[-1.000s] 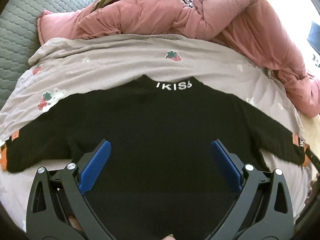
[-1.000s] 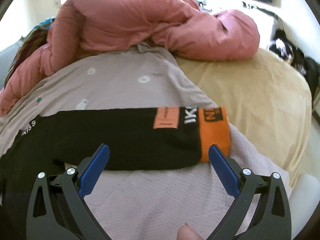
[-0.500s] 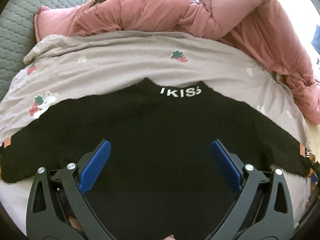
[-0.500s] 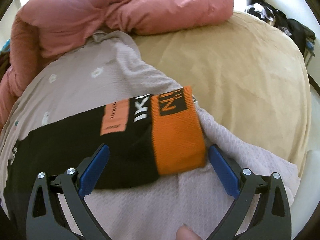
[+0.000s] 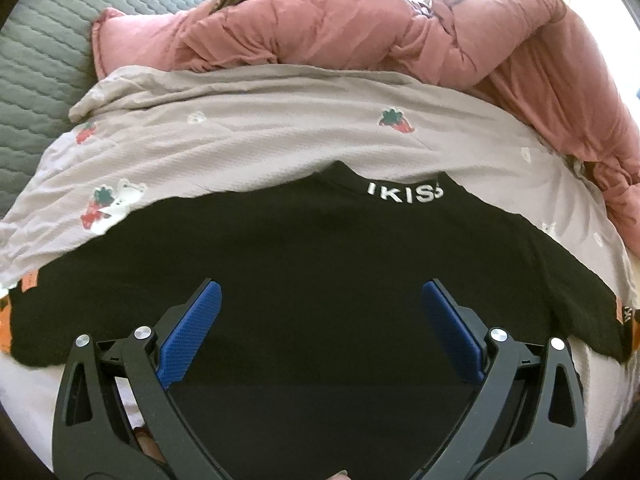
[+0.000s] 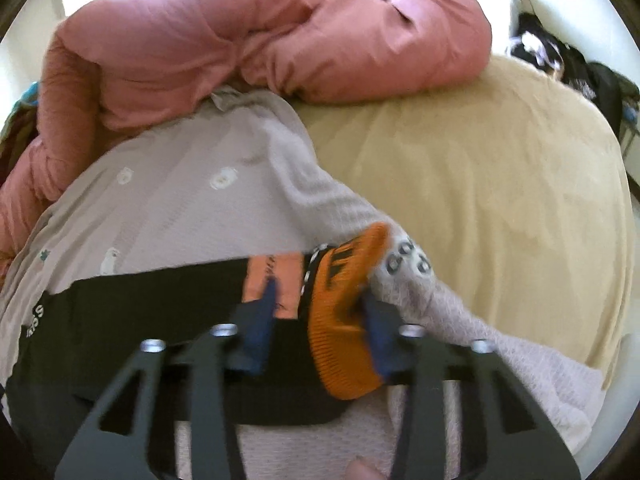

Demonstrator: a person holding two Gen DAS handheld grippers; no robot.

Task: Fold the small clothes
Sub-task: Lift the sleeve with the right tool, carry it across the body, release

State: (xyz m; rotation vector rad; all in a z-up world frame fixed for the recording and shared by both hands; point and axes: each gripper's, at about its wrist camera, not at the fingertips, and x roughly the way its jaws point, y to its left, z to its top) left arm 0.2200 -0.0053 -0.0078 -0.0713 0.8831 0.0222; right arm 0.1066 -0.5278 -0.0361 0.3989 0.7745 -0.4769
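Observation:
A small black sweater (image 5: pixel 320 272) with white lettering at the collar lies flat on a grey strawberry-print blanket (image 5: pixel 256 136). My left gripper (image 5: pixel 319 304) is open above the sweater's body, holding nothing. In the right wrist view the sweater's right sleeve (image 6: pixel 152 300) ends in an orange cuff (image 6: pixel 344 320). My right gripper (image 6: pixel 320 300) has closed in on that cuff, the cuff bunched between its blue pads (image 6: pixel 260 320). The view is blurred.
A pink duvet (image 5: pixel 380 32) is heaped behind the blanket, also in the right wrist view (image 6: pixel 240 36). A grey quilted surface (image 5: pixel 36 52) lies at far left. A tan bed sheet (image 6: pixel 480 184) spreads right. Dark items (image 6: pixel 580 68) sit beyond the bed.
My right gripper has gone from wide open to closed on the orange cuff, which now bunches and lifts. My left gripper has drifted slightly and stays open.

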